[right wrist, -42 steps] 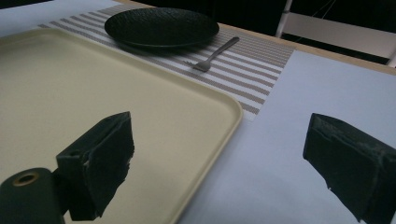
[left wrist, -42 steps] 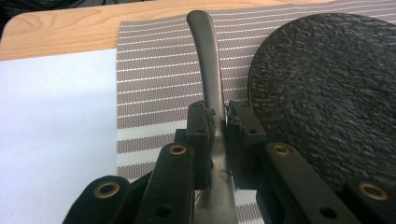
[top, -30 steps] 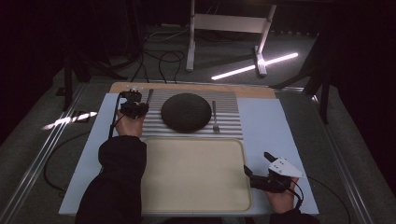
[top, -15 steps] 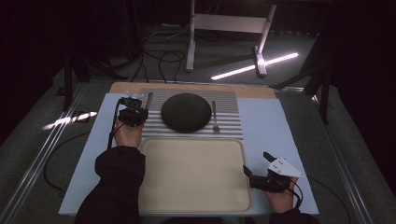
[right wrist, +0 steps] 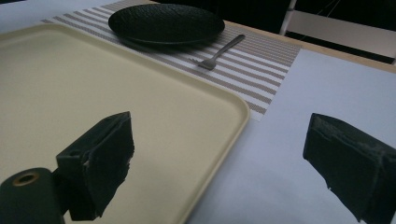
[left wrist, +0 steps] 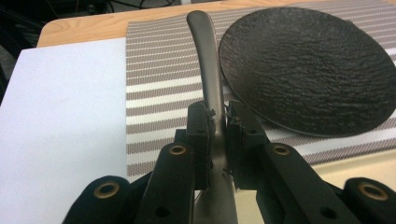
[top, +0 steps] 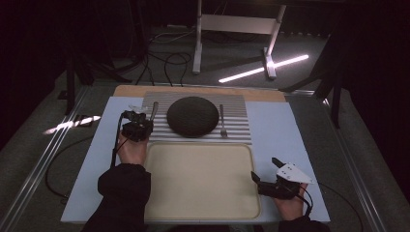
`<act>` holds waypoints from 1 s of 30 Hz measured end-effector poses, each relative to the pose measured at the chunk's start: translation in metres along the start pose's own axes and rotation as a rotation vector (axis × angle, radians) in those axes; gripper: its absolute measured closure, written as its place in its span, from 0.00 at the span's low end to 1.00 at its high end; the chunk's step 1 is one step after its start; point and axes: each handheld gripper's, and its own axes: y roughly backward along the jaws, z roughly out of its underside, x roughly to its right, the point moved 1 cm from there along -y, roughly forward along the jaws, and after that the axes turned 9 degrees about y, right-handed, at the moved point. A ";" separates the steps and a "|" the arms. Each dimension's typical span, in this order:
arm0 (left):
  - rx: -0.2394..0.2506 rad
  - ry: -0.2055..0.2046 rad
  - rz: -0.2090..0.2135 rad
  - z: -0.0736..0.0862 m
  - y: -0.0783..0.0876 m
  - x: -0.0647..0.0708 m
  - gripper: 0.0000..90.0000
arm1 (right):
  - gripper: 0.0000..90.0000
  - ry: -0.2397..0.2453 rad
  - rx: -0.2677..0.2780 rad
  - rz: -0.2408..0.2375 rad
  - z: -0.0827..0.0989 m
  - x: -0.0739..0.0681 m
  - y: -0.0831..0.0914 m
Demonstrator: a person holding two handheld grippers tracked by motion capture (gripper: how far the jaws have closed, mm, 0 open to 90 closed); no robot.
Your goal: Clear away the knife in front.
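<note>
My left gripper (top: 144,123) is shut on a grey metal utensil (top: 153,110) at the left end of the striped placemat (top: 237,103). In the left gripper view the utensil's handle (left wrist: 208,60) runs away from the closed jaws (left wrist: 217,117), just left of the black textured plate (left wrist: 308,65). Which kind of utensil it is I cannot tell. The plate (top: 192,116) sits mid-placemat, with a fork (top: 223,121) lying to its right. My right gripper (top: 265,169) stands open and holds nothing at the right rim of the cream tray (top: 198,179).
The tray (right wrist: 70,84) lies in front of the placemat on a pale blue table cover (top: 275,130). From the right gripper view, plate (right wrist: 166,23) and fork (right wrist: 219,51) lie beyond the tray. A white stand and cables are on the floor behind the table.
My left gripper has drawn back toward the near side of the table, bringing the utensil with it. The right gripper has stayed where it was.
</note>
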 end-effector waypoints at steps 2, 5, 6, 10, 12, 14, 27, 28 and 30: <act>-0.002 -0.007 -0.005 0.004 0.001 0.002 0.90 | 0.09 -0.001 0.000 0.001 0.000 0.000 0.000; -0.002 -0.012 -0.011 0.011 0.003 0.004 0.90 | 0.09 0.000 -0.001 0.002 0.000 0.000 0.000; -0.001 -0.012 -0.011 0.013 0.004 0.004 0.90 | 0.09 0.001 -0.001 0.003 0.000 0.000 0.000; 0.002 -0.006 -0.008 0.020 0.008 0.005 0.90 | 0.09 0.001 -0.001 0.003 0.000 0.000 0.000; 0.005 0.002 -0.008 0.024 0.009 0.004 0.90 | 0.09 0.003 -0.003 0.003 0.000 0.000 0.000; 0.009 0.012 -0.006 0.028 0.011 0.004 0.90 | 0.09 0.002 -0.003 0.004 0.000 0.000 0.000; 0.019 0.042 -0.001 0.054 0.019 0.007 0.90 | 0.09 0.002 -0.004 0.004 0.000 -0.001 0.000; 0.018 0.046 -0.002 0.056 0.020 0.007 0.90 | 0.09 0.003 -0.003 0.004 0.000 -0.001 0.000; 0.020 0.052 -0.010 0.061 0.021 0.007 0.90 | 0.09 0.004 -0.004 0.004 0.000 -0.001 0.000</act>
